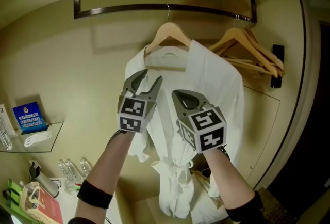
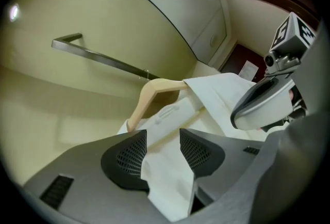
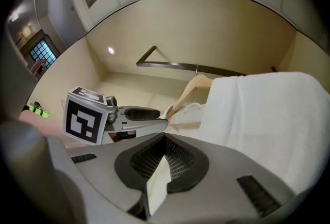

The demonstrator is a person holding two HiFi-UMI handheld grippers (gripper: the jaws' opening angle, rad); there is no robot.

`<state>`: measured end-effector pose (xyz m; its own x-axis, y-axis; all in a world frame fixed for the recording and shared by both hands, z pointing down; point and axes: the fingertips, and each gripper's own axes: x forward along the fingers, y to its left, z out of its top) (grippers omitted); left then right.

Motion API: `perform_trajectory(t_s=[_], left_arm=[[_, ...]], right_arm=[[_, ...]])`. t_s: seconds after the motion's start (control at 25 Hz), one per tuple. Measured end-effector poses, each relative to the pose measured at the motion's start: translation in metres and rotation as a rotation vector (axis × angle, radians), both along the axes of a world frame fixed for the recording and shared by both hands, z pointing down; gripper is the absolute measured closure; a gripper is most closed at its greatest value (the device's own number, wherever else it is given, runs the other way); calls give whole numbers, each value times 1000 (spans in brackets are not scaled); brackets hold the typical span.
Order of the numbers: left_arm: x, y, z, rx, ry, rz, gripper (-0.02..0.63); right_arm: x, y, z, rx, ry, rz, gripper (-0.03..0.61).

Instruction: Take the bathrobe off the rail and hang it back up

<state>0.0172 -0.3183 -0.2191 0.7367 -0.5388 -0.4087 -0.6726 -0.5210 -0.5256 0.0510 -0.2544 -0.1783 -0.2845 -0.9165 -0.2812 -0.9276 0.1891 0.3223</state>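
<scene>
Bathrobe (image 1: 216, 89) edge pinched in R gripper (image 1: 178, 94).

A glass shelf (image 1: 52, 137) juts from the beige wall (image 1: 62, 58) (lower left).

Both arms raised, grippers side by side at mid-frame.
The left gripper (image 1: 152, 76) tilts upward with its jaws apart, bathrobe (image 1: 216, 81) cloth lying unclamped between them. Just beside it, the right gripper (image 1: 177, 94) has its jaws pinched on a thin fold. The left forearm (image 1: 105, 166) and right forearm (image 1: 227, 176) rise bare from black cuffs (image 1: 94, 194) at the lower edge.
</scene>
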Motion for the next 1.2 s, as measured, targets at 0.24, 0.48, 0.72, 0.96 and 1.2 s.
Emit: perform_trajectory(t_s=[0.24, 0.48, 0.72, 0.96, 1.2], left_arm=[[17, -5, -66, 89, -15, -19, 420], [41, -15, -106, 148, -46, -51, 396], [54, -31, -127, 148, -69, -65, 390], [67, -41, -130, 159, -131, -80, 387], [71, -37, -134, 199, -157, -88, 414]], right_arm=[[5, -17, -35, 19, -12, 21, 554], [8, -27, -63, 28, -31, 31, 554], [8, -28, -76, 41, -20, 39, 554], [10, -30, -83, 45, -17, 48, 554], [14, -30, -83, 48, -22, 58, 554]])
